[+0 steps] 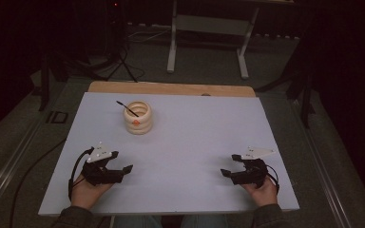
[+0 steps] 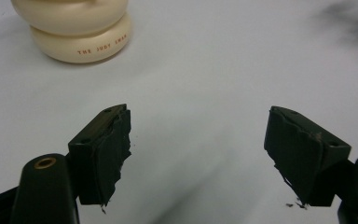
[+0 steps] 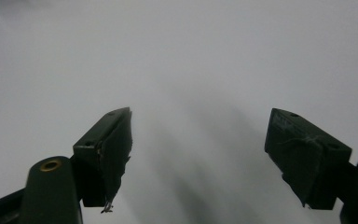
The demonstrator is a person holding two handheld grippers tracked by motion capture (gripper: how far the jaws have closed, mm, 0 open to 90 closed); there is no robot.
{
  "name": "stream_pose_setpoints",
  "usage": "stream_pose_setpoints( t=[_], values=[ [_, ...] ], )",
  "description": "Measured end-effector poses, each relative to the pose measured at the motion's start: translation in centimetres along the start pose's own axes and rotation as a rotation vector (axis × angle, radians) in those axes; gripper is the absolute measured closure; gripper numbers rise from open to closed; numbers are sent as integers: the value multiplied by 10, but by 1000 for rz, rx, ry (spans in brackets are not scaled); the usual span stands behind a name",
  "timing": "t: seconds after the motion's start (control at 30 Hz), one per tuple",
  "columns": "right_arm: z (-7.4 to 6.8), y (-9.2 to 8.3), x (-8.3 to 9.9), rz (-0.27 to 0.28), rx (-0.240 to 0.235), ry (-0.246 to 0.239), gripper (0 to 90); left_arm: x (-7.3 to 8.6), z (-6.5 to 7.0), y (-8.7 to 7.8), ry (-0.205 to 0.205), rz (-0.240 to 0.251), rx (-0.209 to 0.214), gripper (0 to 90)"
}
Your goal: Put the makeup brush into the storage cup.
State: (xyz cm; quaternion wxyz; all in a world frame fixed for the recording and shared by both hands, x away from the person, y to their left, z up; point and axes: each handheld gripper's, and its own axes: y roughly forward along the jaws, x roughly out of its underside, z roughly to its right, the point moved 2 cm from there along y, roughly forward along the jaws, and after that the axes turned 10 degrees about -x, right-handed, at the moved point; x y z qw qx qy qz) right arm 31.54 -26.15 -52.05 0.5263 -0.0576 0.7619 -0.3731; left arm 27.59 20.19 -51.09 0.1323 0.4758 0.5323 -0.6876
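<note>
A cream ribbed pot (image 1: 138,117) is seen standing upright on the white table (image 1: 195,142), ahead of the left claw (image 1: 121,161) and slightly to its right, well apart from it. A thin black stick (image 1: 127,109) rests in the pot's mouth, tilted, with its far end sticking out over the rim on the side away from the right claw (image 1: 229,164). A small orange mark is carried on the pot's near side. In the left claw's own view the pot (image 2: 77,29) appears ahead and to the left of the jaws, with small orange lettering on its lowest ring (too small to be read with certainty).

The left claw (image 2: 198,140) is held wide open, with nothing between its jaws, low over the table's near left part; torn dark padding is seen on the inner faces. It is held by the left hand (image 1: 89,191).

The right claw (image 3: 199,140) is likewise spread open and empty, over bare table (image 3: 191,56), well to the right of the left claw. It is gripped by the right hand (image 1: 262,192), and a grey plate is carried on top of each claw.

Beyond the table's far wooden edge, a floor with cables and a white frame (image 1: 209,28) is seen.
</note>
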Motion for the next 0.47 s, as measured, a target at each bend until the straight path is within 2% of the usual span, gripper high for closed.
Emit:
stream_pose_setpoints(
  t=[0.47],
  values=[
    [1,-2,0,15,-7,0,228,-1,2,1,36,-2,-3,232]
  ],
)
